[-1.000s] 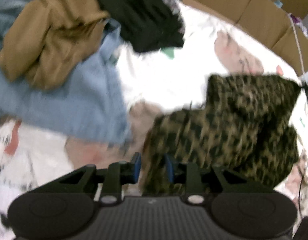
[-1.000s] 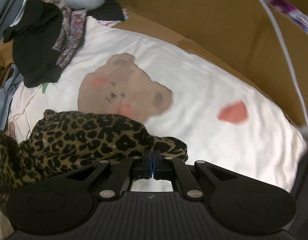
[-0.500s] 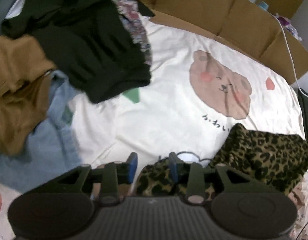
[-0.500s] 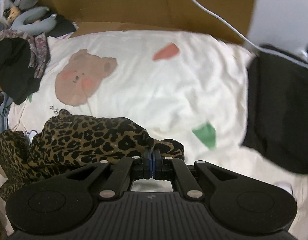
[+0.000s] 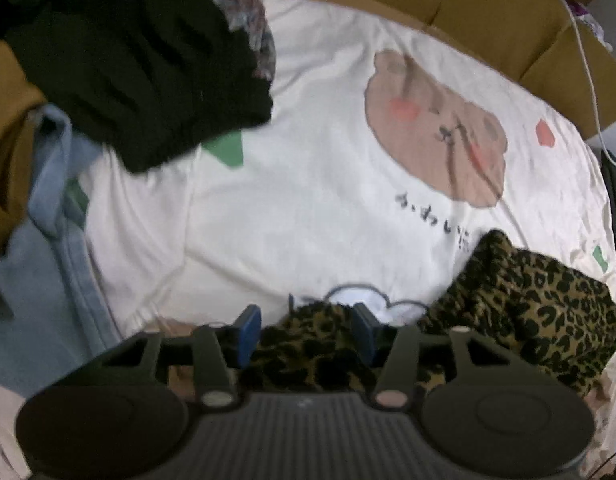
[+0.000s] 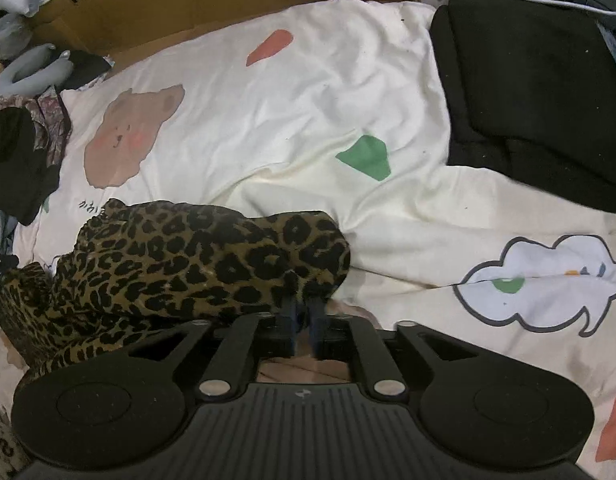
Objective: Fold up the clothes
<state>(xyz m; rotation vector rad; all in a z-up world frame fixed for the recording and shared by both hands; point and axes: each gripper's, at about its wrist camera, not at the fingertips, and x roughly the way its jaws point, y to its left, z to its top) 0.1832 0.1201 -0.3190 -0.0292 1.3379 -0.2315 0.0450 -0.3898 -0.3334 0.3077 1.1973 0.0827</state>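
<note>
Leopard-print garment (image 6: 195,264) lies crumpled on cream bedsheet (image 6: 308,112).

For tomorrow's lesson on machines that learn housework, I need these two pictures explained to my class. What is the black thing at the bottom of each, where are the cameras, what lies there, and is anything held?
No robot: a person carries a two-finger gripper in each hand, with a camera on each looking along its fingers. One picture is from the left gripper, the other from the right gripper. Both look down on a cream bedsheet printed with a bear. On it lies a leopard-print garment. Other clothes are heaped at the left, and a black garment sits at the right. Both grippers' jaws are opening, with leopard cloth between them, so it seems to be being released.
</note>
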